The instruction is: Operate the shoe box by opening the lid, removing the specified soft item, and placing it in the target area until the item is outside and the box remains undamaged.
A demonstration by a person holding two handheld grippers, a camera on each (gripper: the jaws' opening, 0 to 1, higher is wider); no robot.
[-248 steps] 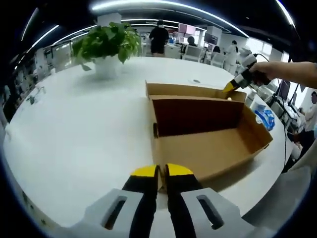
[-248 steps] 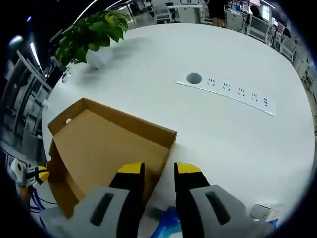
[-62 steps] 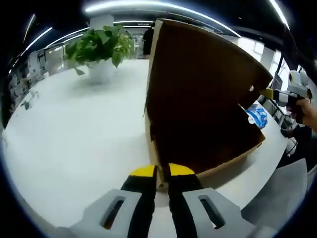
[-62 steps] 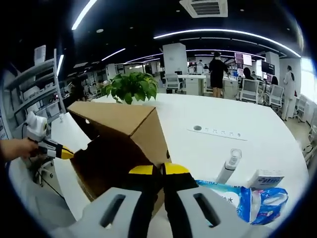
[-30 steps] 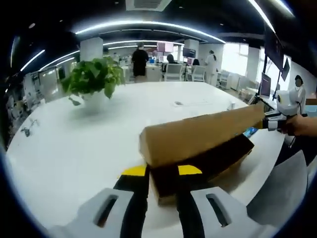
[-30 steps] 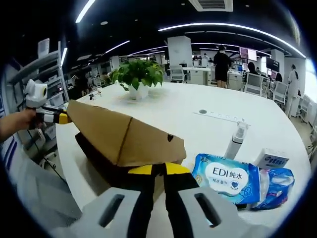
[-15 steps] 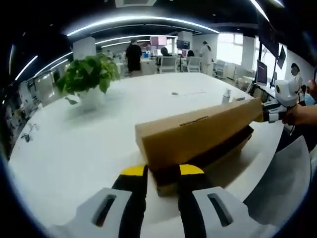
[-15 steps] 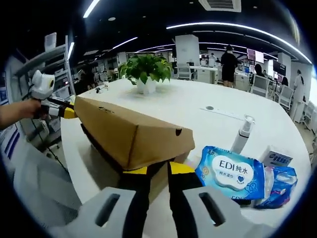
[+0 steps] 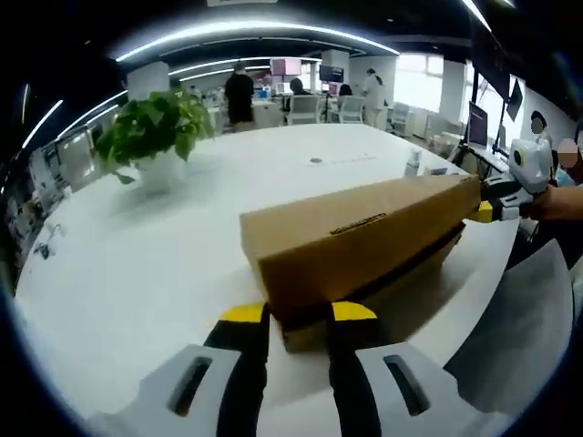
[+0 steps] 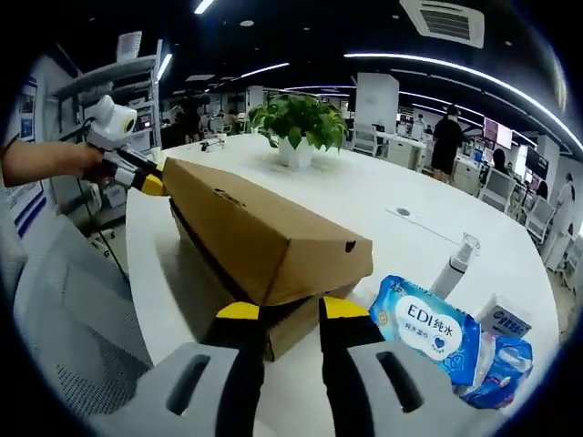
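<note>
A brown cardboard shoe box lies on the white table, its lid down over the base with a dark slit left between them. My left gripper stands open at the near end, the box end showing between its jaws. In the right gripper view the box runs away to the left, and my right gripper is open astride its near end. Each gripper's yellow tip touches the far end in the other's view: the right gripper, the left gripper. The box's inside is hidden.
A pack of wet wipes, a blue packet, a small carton and a pump bottle lie just right of the box. A potted plant stands farther back. A grey mesh chair sits by the table's edge.
The lid has come down from upright to lie over the base. Both grippers' jaws have spread from a tight pinch on the box wall to a wider gap.
</note>
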